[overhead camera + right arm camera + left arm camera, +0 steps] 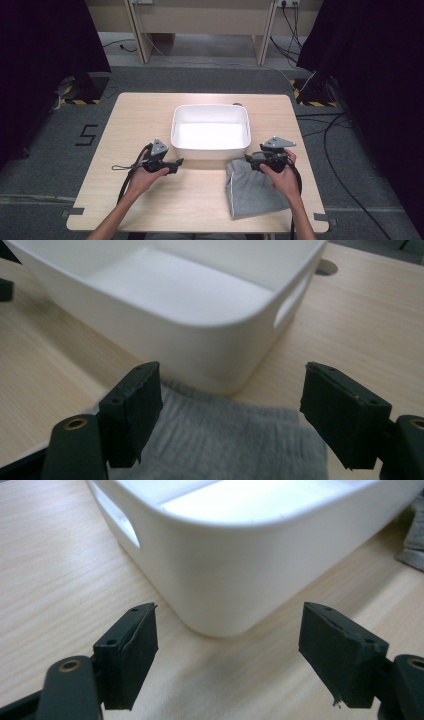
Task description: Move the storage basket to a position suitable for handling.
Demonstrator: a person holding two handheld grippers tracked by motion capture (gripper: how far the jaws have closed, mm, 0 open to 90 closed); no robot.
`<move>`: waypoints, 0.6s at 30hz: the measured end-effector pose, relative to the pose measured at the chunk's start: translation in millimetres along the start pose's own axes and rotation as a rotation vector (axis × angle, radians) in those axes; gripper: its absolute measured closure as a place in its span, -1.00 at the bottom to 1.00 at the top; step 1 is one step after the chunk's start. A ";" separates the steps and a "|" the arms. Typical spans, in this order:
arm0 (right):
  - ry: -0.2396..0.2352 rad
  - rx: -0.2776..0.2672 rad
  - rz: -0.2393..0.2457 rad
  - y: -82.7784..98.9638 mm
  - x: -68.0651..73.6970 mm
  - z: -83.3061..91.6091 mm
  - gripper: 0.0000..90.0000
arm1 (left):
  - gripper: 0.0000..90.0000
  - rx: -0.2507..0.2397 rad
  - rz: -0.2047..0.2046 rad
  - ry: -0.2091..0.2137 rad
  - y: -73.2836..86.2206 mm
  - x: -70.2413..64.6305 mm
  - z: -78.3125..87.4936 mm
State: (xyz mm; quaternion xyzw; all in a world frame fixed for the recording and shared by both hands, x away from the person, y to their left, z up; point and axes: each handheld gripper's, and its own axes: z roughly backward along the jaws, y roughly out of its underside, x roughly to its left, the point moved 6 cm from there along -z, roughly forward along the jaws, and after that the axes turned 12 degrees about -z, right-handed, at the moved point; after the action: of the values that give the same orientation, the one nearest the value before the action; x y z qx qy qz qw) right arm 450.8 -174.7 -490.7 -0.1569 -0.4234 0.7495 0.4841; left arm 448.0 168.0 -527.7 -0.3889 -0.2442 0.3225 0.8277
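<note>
1. While the white tub (210,131) sits mid-table with nothing in it, the folded grey cloth (248,192) lies flat just near-right of it, its far edge close to the tub's near wall.
2. The right gripper (248,161) hovers over that far edge with its jaws spread wide and nothing between them – in the right gripper view the cloth (225,445) lies below the pads, unpinched.
3. The left gripper (176,163) waits at the tub's near-left corner (220,580), jaws likewise wide and empty, well apart from the cloth.
4. The step in hand looks like picking up the cloth to put it in the tub.
5. To do it well, the right gripper should drop low enough to catch all folded layers, bite well in from the edge, and close firmly before lifting – a shallow nip would likely let the fold fall open.
</note>
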 end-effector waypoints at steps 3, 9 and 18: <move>0.042 0.022 0.009 15.2 -3.0 9.9 -0.44 | -0.51 -0.007 0.007 0.006 4.9 -4.2 6.8; 0.065 0.053 0.020 44.7 -0.6 19.2 -0.46 | -0.58 -0.002 0.002 0.005 14.9 -18.5 20.1; 0.073 0.094 0.025 75.6 4.5 20.4 -0.45 | -0.61 0.006 0.009 0.012 26.5 -32.5 30.0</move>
State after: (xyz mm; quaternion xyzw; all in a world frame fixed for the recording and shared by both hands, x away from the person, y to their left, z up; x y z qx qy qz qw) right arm 390.6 -193.8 -537.2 -0.1666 -0.3676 0.7684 0.4966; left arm 397.3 172.1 -536.6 -0.3896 -0.2365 0.3246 0.8288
